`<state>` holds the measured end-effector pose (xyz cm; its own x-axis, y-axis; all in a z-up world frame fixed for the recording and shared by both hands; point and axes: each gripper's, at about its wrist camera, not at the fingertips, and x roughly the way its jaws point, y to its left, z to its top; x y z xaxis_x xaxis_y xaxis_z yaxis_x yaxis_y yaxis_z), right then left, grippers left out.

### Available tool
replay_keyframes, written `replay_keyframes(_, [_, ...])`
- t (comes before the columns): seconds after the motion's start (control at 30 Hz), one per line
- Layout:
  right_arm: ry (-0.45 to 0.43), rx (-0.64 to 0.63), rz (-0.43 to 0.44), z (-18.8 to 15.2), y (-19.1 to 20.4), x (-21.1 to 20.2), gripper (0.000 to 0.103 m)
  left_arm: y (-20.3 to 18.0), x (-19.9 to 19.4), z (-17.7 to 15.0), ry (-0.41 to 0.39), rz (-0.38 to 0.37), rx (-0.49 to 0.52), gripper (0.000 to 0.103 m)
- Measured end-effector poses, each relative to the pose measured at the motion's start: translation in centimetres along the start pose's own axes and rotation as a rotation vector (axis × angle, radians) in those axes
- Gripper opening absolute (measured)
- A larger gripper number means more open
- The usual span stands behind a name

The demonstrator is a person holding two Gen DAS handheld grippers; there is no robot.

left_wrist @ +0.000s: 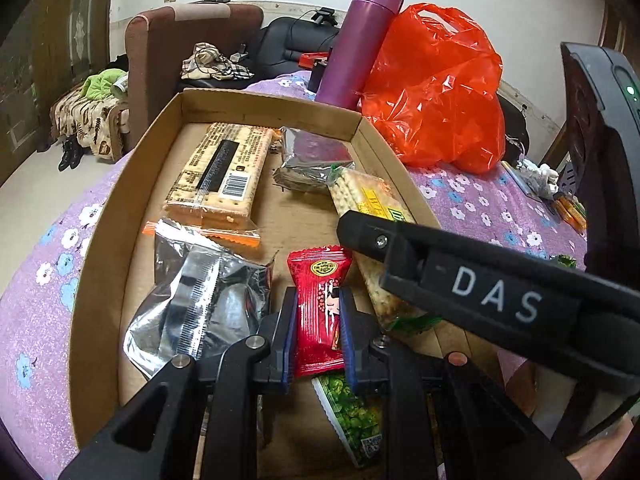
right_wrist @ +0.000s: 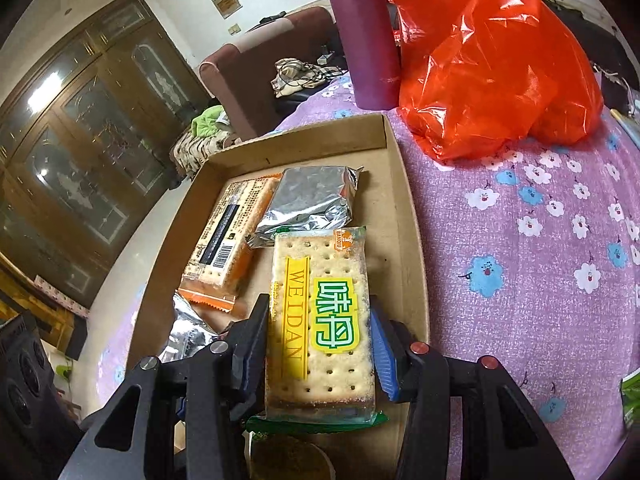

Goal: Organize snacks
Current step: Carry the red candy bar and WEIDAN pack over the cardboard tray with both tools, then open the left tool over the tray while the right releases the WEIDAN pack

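A shallow cardboard tray (left_wrist: pixel 100 240) (right_wrist: pixel 404 208) lies on a purple floral tablecloth. My left gripper (left_wrist: pixel 319 300) is shut on a small red snack packet (left_wrist: pixel 320 280), held low over the tray's near end. My right gripper (right_wrist: pixel 318 328) is shut on a green-edged cracker pack (right_wrist: pixel 320 312) (left_wrist: pixel 372 196) along the tray's right side; its black body crosses the right of the left wrist view. In the tray lie an orange cracker pack (left_wrist: pixel 224 172) (right_wrist: pixel 228 240), a silver foil pack (left_wrist: pixel 312 160) (right_wrist: pixel 308 200), a crumpled silver packet (left_wrist: pixel 192 292) and a green pea packet (left_wrist: pixel 352 412).
A purple flask (left_wrist: pixel 360 40) (right_wrist: pixel 364 40) and a red plastic bag (left_wrist: pixel 440 92) (right_wrist: pixel 488 60) stand just beyond the tray's far right corner. Small items (left_wrist: pixel 540 178) lie at the table's right edge. A brown armchair (left_wrist: pixel 160 60) is behind.
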<state>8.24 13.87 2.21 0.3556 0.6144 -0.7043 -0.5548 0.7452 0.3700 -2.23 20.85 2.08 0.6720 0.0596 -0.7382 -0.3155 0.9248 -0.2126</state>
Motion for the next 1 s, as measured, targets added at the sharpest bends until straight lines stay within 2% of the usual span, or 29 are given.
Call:
replay_keyframes(0.47, [-0.031, 0.013, 0.022, 0.2, -0.4, -1.1, 0.052, -0.1, -0.5, -0.1, -0.022, -0.004, 0.006, 0.020])
replay_keyframes(0.53, [-0.039, 0.013, 0.027, 0.2, -0.3, -1.4, 0.052, -0.2, -0.9, -0.2, -0.040, -0.005, 0.014, 0.025])
replay_keyframes(0.6, [-0.045, 0.013, 0.030, 0.2, -0.2, -1.7, 0.052, -0.4, -1.3, -0.3, -0.064, -0.003, 0.022, 0.036])
replay_keyframes(0.63, [-0.048, 0.015, 0.034, 0.2, -0.3, -1.9, 0.052, -0.5, -1.5, -0.3, -0.076, -0.002, 0.028, 0.038])
replay_keyframes(1.0, [-0.064, 0.045, 0.054, 0.3, -0.7, -3.3, 0.052, -0.8, -2.1, -0.1, -0.116, 0.011, 0.035, 0.046])
